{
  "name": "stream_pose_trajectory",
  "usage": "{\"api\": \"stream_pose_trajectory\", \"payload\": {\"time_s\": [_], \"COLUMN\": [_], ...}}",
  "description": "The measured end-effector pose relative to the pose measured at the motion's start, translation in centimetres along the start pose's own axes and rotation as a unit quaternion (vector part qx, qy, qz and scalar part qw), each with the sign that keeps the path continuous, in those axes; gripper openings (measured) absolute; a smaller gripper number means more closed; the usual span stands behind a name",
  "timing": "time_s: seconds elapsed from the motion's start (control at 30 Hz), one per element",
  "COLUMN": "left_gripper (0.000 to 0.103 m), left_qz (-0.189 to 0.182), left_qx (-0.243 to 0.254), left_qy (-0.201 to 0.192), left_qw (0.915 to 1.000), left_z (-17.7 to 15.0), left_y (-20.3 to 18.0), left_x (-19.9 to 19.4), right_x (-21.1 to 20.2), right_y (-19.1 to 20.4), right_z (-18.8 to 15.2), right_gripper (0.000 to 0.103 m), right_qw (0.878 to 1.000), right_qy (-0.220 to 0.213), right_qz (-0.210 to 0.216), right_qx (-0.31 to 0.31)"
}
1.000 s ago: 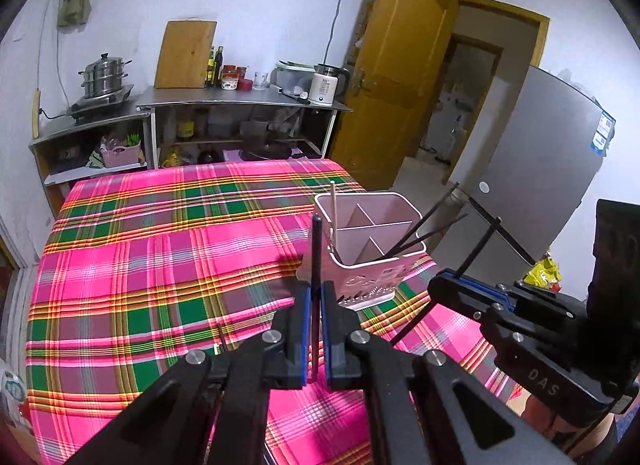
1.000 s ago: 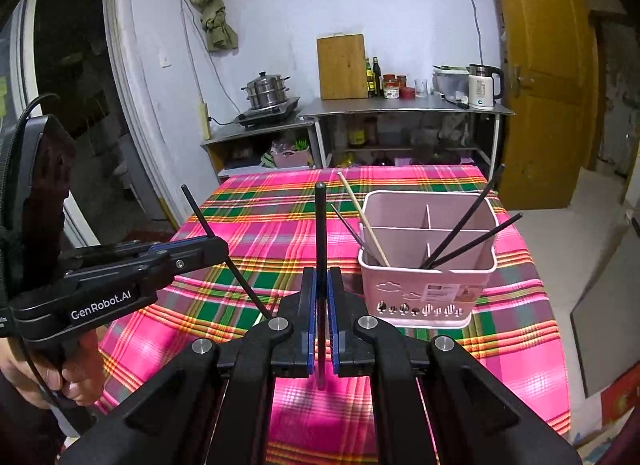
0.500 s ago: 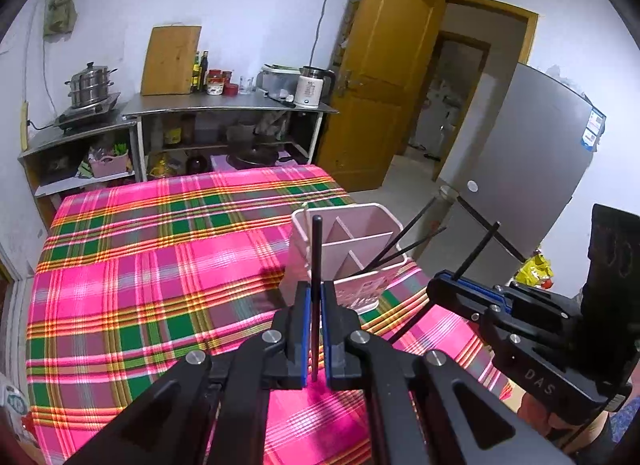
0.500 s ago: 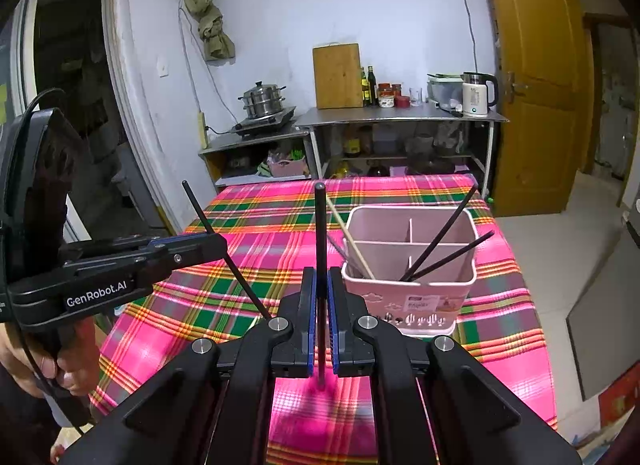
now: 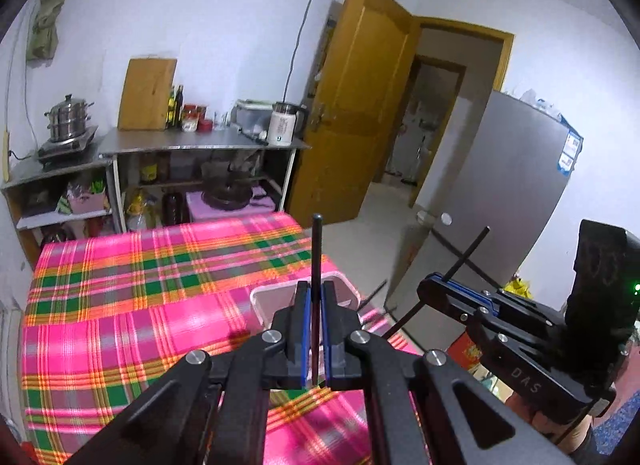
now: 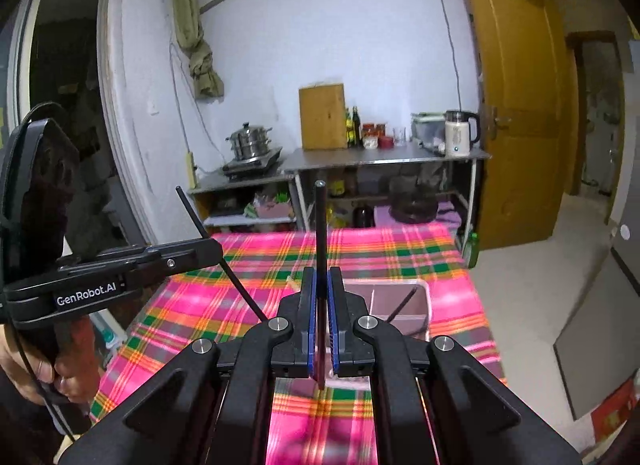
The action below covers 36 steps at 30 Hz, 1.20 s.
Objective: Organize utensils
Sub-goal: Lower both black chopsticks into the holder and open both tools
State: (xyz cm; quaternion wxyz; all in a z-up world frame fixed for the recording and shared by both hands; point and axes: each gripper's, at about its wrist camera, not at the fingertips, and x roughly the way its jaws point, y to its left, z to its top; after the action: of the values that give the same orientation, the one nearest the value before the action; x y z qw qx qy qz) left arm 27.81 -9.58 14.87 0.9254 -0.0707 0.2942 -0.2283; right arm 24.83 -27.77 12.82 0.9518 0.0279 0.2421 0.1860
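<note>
**Two grippers, one black chopstick each, above the pink caddy**

Room: white plastered walls, pale floor, yellow wooden door (image 6: pixel 516 105) standing open at 2 o'clock, grey flat-fronted fridge (image 5: pixel 508 205) at 3 o'clock in the left wrist view. Steel counter (image 6: pixel 384 155) w/ open shelves below sat at 12 o'clock beyond the table. On it: 1 wooden cutting board (image 6: pixel 322 117) leaning on the wall, 1 white kettle (image 6: pixel 458 137), a few small jars & bottles, count unclear. 1 stacked steel steamer pot (image 6: pixel 250 141) on a lower shelf unit at 11 o'clock.

Table (image 6: pixel 208 301): rectangular, covered w/ glossy plaid cloth, pink w/ green & orange stripes.

Pink plastic utensil caddy (image 6: pixel 398 307): 1, box-shaped w/ dividers, on the cloth near the table's right edge, partly hidden behind the fingers in both views. At least 1 black stick leaned in it; others blurred.

Left gripper (image 5: pixel 316 313) clamped narrow on 1 thin black chopstick (image 5: pixel 317 249), upright, round-tipped. Right gripper (image 6: pixel 322 317) likewise pinched tight on 1 black chopstick (image 6: pixel 320 225), upright. Both were above the cloth, near side of the caddy. A hand (image 6: pixel 24 369) gripped the left handle at 8 o'clock in the right wrist view.
</note>
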Motion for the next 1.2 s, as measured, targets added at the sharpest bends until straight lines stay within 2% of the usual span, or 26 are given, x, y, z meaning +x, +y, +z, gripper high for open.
{"api": "stream_pose_trajectory", "payload": {"time_s": [0.27, 0.47, 0.73, 1.2], "left_gripper": [0.004, 0.005, 0.005, 0.005], "left_qz": [0.012, 0.021, 0.018, 0.017], "left_qx": [-0.002, -0.013, -0.015, -0.026], "left_qy": [-0.014, -0.005, 0.021, 0.074], "left_qw": [0.9998, 0.9997, 0.9995, 0.9968], "left_z": [2.5, 2.2, -0.4, -4.3], "left_y": [0.3, 1.9, 3.4, 4.9], "left_x": [2.0, 5.2, 9.0, 12.6], "right_x": [0.8, 3.2, 7.2, 12.2], "right_y": [-1.4, -2.0, -2.7, -3.6], "right_z": [3.1, 2.8, 0.7, -4.0], "right_gripper": [0.005, 0.005, 0.005, 0.005], "right_qw": [0.999, 0.999, 1.0, 0.996], "right_qy": [-0.031, -0.027, 0.005, 0.082], "right_qz": [-0.007, -0.015, -0.024, -0.038], "right_qx": [0.012, 0.017, 0.017, 0.02]}}
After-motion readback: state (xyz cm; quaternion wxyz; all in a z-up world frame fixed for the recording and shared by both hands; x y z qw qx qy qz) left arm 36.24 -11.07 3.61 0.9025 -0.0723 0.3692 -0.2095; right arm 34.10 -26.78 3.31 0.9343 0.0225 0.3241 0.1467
